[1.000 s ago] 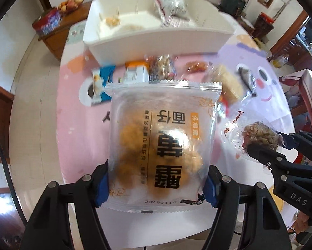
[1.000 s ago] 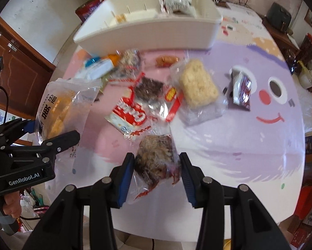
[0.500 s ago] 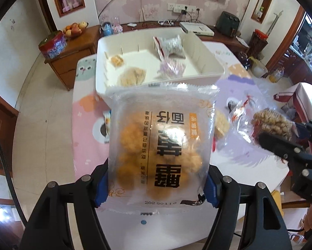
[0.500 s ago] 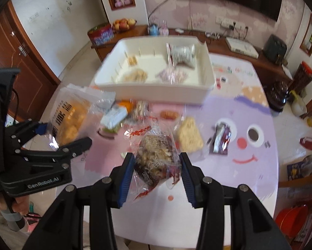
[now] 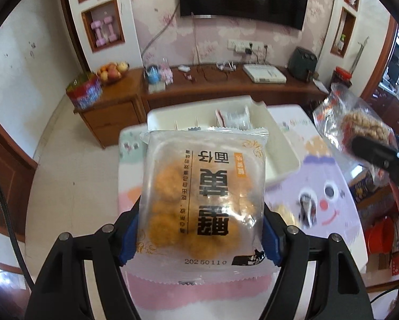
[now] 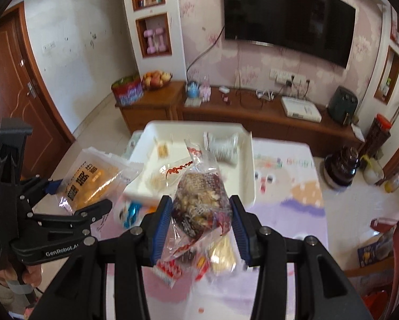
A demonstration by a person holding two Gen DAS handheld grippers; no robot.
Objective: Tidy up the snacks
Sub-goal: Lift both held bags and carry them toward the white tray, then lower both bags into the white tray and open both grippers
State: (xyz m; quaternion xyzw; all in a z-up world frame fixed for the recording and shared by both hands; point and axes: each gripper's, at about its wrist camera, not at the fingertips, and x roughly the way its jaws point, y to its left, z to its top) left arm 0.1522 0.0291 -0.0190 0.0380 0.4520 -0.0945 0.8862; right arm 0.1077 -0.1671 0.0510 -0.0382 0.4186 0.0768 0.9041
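Note:
My left gripper grips a clear packet of golden round cakes by its two sides, held upright above the table; its jaws are opening slightly, and the blue pads still touch the packet. My right gripper is shut on a crinkly clear bag of brown nut snack. Each gripper appears in the other's view: the left gripper at the left, the right gripper's bag at the right. A white divided tray stands beyond both, holding a white packet and small snacks.
Loose snacks lie below on the pink and purple cartoon tablecloth: a red-and-white packet, a blue one, a dark one. A wooden sideboard with a fruit bowl and a TV stand behind the table.
Both grippers have risen well above the table with their packets and tilted up, so the room's far wall shows. The tray and loose snacks now look smaller and lower.

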